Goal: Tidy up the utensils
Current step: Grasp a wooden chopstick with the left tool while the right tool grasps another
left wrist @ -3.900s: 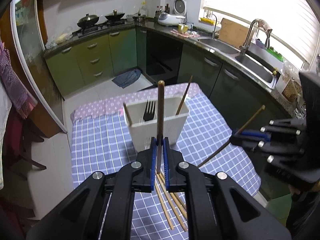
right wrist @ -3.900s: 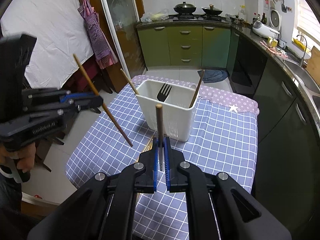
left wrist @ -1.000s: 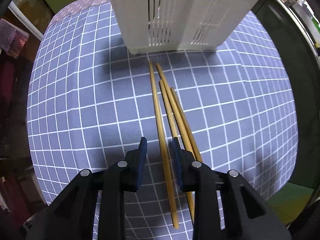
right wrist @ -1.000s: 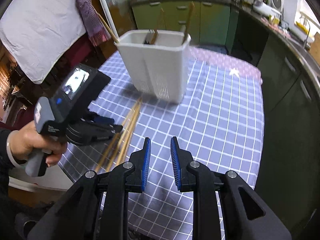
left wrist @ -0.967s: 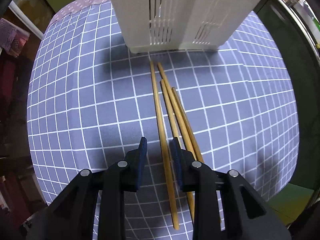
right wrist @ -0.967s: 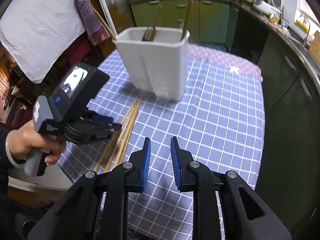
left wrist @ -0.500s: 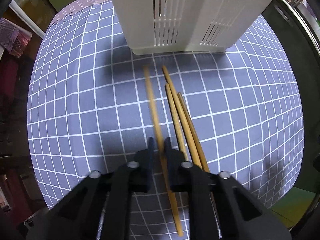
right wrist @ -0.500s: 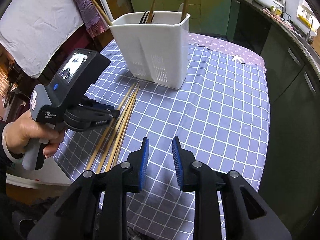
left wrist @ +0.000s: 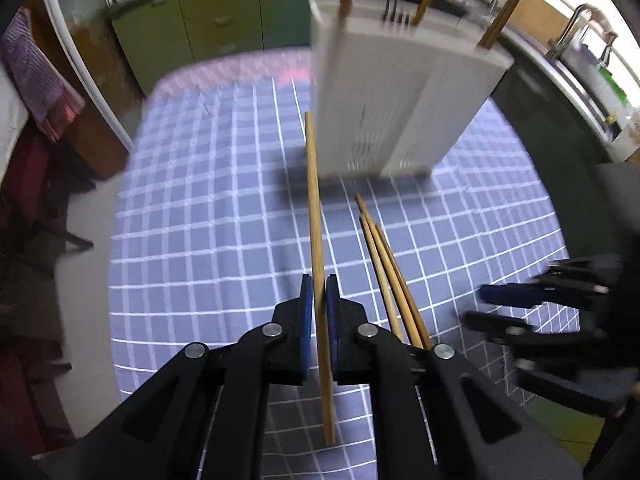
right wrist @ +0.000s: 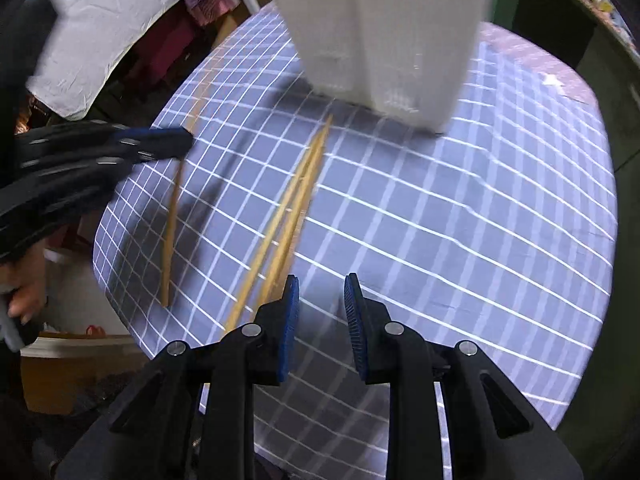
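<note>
Lifted off the cloth since a second ago, one chopstick [left wrist: 316,240] now sits clamped between the closed blue pads of the left gripper [left wrist: 317,300], its far tip reaching toward the white utensil caddy [left wrist: 396,100].

From the left wrist, three more chopsticks [left wrist: 384,272] lie bunched on the table [left wrist: 192,208], just beside the held one and pointing at the caddy's base. The caddy stands toward the far edge of the table and holds three upright chopsticks and a dark fork, only its tines showing. A blue checked cloth covers the table, with a pink dotted strip along the far edge. Green cabinets, a sink and a bright window ring the room. The right gripper [left wrist: 480,306] comes in near the right edge of the table.

From the right wrist, the right gripper [right wrist: 322,312] stands partly open with nothing between its pads, above the near ends of the three loose chopsticks [right wrist: 296,200]. The left gripper [right wrist: 176,142] holds its single chopstick [right wrist: 172,224] slanting over the left edge of the table [right wrist: 480,220], a hand [right wrist: 22,300] below it. The caddy [right wrist: 384,32] is blurred.
</note>
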